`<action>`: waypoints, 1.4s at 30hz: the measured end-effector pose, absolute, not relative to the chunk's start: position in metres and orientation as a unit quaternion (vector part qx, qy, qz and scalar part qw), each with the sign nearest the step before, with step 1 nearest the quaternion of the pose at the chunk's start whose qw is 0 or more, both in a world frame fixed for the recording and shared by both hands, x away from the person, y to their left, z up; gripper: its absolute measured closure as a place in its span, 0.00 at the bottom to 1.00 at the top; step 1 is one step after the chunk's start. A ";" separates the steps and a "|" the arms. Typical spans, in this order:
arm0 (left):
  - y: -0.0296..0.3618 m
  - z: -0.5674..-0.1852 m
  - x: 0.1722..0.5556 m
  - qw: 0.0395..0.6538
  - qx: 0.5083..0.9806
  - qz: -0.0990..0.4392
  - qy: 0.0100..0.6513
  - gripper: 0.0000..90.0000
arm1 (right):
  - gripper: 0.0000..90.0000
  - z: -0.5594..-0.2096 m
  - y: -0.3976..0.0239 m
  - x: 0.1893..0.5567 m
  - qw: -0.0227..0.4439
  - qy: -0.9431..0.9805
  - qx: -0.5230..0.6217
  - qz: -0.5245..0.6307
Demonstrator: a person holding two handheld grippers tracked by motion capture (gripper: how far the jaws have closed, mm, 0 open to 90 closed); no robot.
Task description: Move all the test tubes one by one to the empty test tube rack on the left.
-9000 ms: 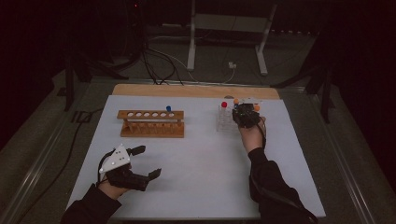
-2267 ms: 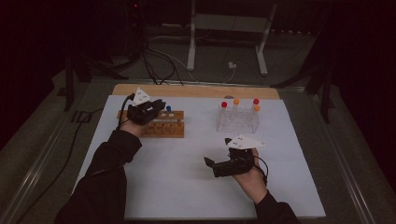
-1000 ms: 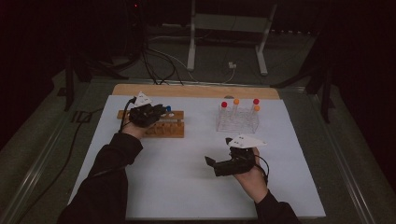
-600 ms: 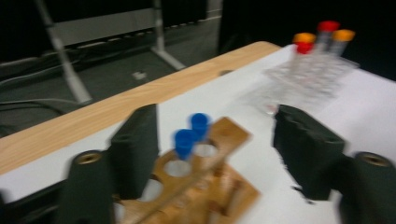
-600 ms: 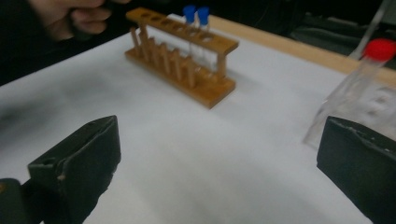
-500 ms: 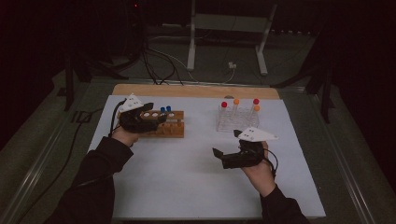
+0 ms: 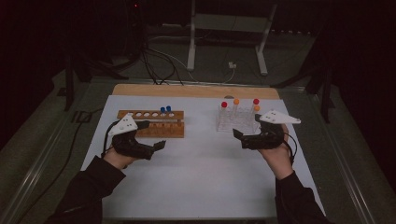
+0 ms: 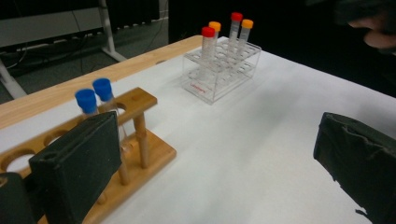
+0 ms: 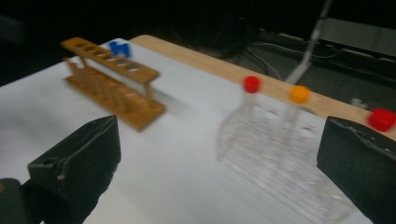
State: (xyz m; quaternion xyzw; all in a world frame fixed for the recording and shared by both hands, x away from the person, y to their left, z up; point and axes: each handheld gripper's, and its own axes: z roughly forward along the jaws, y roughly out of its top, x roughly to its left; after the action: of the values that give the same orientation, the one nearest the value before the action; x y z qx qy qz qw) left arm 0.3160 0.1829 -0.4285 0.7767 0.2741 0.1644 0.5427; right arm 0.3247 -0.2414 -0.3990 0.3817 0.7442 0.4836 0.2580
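High view: my wooden rack on the desk holds two blue-capped tubes; right of it, the clear rack holds four. My left tongs and right tongs gape wide, empty.

Bench, white-topped with a wood strip along the far edge, is carrying a wooden rack at left rear and a clear rack at right rear, well apart.

Two blue-capped tubes, four red or orange-capped tubes, two racks
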 end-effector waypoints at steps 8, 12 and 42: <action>0.179 -0.442 0.292 0.539 0.786 0.158 0.256 0.02 | 0.00 -0.413 -0.261 0.350 0.277 0.731 0.427 0.455; 0.177 -0.447 0.284 0.545 0.786 0.154 0.249 0.02 | 0.00 -0.425 -0.270 0.363 0.282 0.723 0.452 0.440; 0.174 -0.462 0.282 0.532 0.797 0.146 0.247 0.02 | 0.67 -0.461 -0.284 0.428 0.286 0.697 0.542 0.373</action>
State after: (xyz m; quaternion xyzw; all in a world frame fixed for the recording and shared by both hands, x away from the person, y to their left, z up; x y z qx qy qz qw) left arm 0.2818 0.1743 -0.4616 0.7966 0.2474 0.1455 0.5320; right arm 0.4281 -0.2842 -0.4607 0.5420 0.6968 0.3729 0.2858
